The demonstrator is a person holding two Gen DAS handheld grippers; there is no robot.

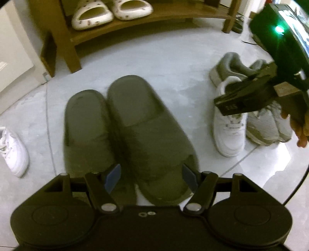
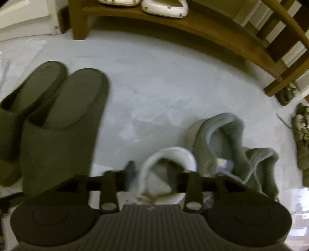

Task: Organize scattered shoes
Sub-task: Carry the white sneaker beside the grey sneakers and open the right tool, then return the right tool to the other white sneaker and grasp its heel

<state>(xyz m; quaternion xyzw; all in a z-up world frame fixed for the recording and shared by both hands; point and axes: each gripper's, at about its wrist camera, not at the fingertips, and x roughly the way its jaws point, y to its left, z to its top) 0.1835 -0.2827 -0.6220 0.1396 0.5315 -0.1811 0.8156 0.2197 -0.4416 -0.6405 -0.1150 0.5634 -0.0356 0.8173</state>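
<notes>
The cream slides [image 1: 110, 13] sit on the rack [image 1: 135, 27]; the rest wait on the floor. The left gripper [image 1: 150, 178] clasps a dark slipper [image 1: 150, 125]; the right gripper [image 2: 156, 173] seems spread around the white sneaker [image 2: 166, 160].

- Left gripper [image 1: 151, 178]: matte black housing, two round domed covers, silver pivot screws on the linkage arms, blue finger pads [image 1: 113, 176].
- Right gripper [image 2: 157, 174]: same black build, ribbed grey centre panel, silver pivots.
- Its body carries a lit green lamp [image 1: 279, 29].
</notes>
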